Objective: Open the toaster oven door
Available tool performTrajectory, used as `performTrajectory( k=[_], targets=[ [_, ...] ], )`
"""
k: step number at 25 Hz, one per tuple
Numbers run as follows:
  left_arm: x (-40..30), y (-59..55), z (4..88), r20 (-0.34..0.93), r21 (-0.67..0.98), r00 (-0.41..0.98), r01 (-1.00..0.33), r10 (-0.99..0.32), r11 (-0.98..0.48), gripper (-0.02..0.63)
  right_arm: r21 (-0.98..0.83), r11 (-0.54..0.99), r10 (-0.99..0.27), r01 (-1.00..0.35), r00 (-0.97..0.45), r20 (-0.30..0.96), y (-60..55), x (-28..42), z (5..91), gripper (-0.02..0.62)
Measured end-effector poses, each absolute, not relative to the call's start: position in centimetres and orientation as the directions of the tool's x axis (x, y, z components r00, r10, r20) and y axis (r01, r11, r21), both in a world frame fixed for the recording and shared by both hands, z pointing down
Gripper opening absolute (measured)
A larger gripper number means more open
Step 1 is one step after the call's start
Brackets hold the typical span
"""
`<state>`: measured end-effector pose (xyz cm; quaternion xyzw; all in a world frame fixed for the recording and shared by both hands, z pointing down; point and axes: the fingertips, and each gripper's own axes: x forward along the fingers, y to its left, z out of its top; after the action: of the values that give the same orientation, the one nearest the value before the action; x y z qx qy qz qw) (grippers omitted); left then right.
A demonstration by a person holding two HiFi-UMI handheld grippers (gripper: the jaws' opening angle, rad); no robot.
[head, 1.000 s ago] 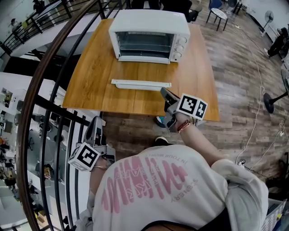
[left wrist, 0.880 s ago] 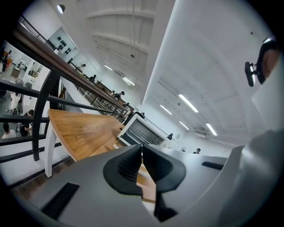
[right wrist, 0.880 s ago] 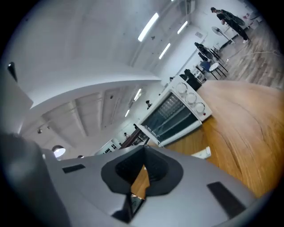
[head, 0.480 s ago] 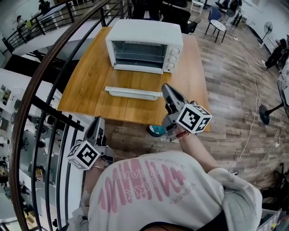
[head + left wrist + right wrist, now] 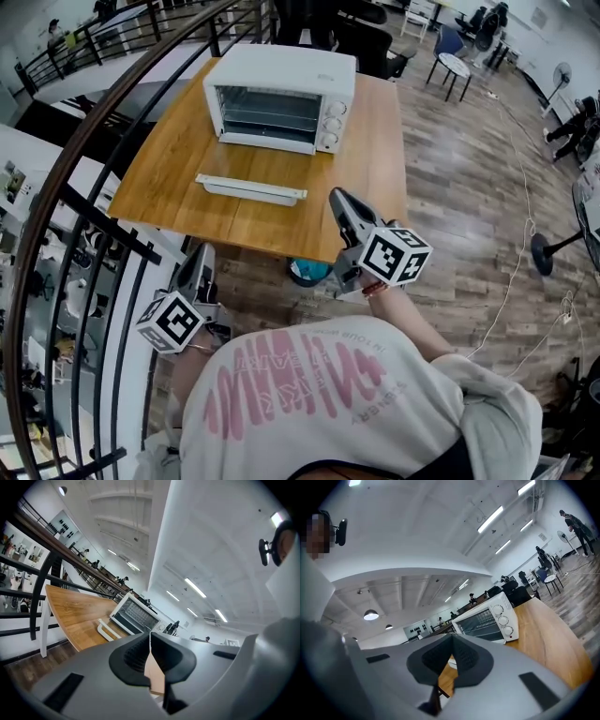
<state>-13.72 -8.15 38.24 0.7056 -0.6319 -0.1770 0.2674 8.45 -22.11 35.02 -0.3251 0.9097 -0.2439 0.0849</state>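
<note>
Both the left gripper (image 5: 201,253) and the right gripper (image 5: 339,199) are holding their jaws shut and empty. The toaster oven (image 5: 281,98) door (image 5: 250,188) is already lying open.

Right gripper lifted and rolled.
The right gripper (image 5: 337,197) stands higher, turned about its own axis; toaster oven (image 5: 279,98) and table (image 5: 169,159) now sit further left in the head view.
</note>
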Motion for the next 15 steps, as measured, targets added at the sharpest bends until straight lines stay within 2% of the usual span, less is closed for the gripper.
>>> performTrajectory(
  k=[15],
  targets=[
    [-7.0,-2.1,39.7,0.107,0.599,0.01,-0.798,-0.994,0.057,0.025,-0.502,0.714,-0.541,-0.489,-0.84,0.049,-19.2,13.8,37.7,0.005]
  ],
)
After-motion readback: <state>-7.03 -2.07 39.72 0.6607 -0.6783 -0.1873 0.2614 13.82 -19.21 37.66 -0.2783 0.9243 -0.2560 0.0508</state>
